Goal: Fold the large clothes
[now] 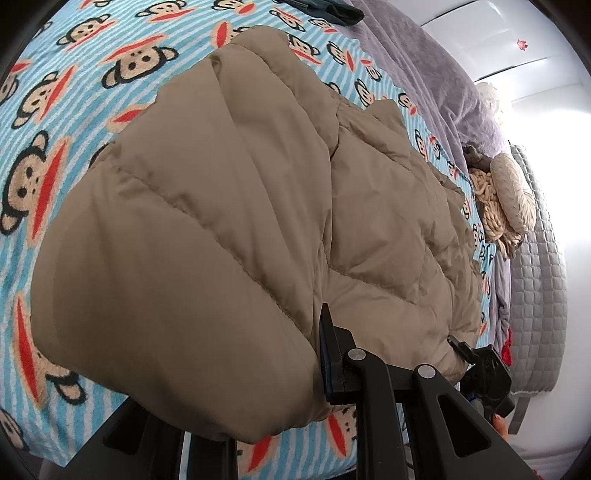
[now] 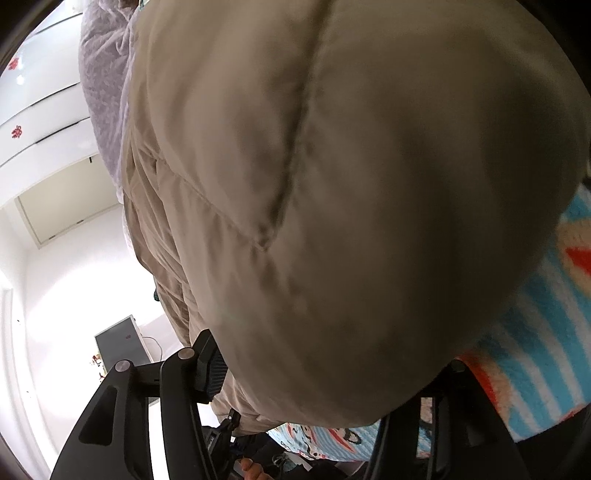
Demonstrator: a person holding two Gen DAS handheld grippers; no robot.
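A tan puffer jacket (image 1: pixel 229 206) lies on a bed covered by a blue striped monkey-print blanket (image 1: pixel 66 122). My left gripper (image 1: pixel 280 384) is shut on the jacket's near edge; only its right finger (image 1: pixel 334 362) shows, the left one is hidden under the fabric. The other gripper (image 1: pixel 484 365) shows at the jacket's near right corner. In the right wrist view the jacket (image 2: pixel 332 177) fills the frame and bulges over my right gripper (image 2: pixel 325 402), which is shut on it; its left finger (image 2: pixel 210 363) presses the fabric, the right one is covered.
A grey plush blanket (image 1: pixel 436 70) and a grey quilt (image 1: pixel 535 280) run along the bed's right side, with a round beige cushion (image 1: pixel 511 192) and a knitted item between them. Dark clothing (image 1: pixel 332 11) lies at the far end. White cupboards (image 2: pixel 40 110) stand beyond.
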